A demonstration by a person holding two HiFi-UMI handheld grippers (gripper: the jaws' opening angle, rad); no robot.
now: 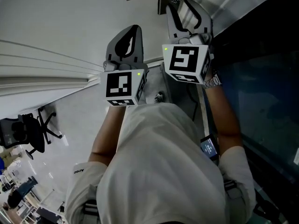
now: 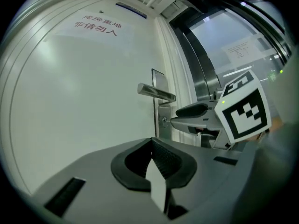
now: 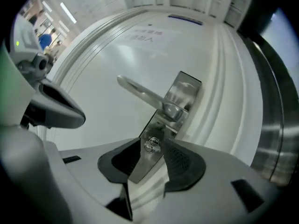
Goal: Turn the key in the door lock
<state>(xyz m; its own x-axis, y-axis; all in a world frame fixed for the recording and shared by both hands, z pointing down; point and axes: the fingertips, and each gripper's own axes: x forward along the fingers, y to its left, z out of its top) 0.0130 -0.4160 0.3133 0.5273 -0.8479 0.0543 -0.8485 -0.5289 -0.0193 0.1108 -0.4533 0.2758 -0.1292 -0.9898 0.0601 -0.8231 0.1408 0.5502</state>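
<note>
On the white door (image 2: pixel 84 101), red lettering (image 2: pixel 98 26) reading 库房重地 over 非请勿入; above it a blue plate (image 2: pixel 131 10), too small to read. Below the lever handle (image 3: pixel 142 93), low in the steel lock plate (image 3: pixel 184 90), the key (image 3: pixel 150 145) — sticking straight out of the door, long axis level, aimed back at the right gripper (image 3: pixel 153 146). Fingers (image 3: pixel 180 158) of that gripper apart, either side of the key, not pressing. Left gripper (image 2: pixel 152 143) off to the side — fingers together on nothing.
</note>
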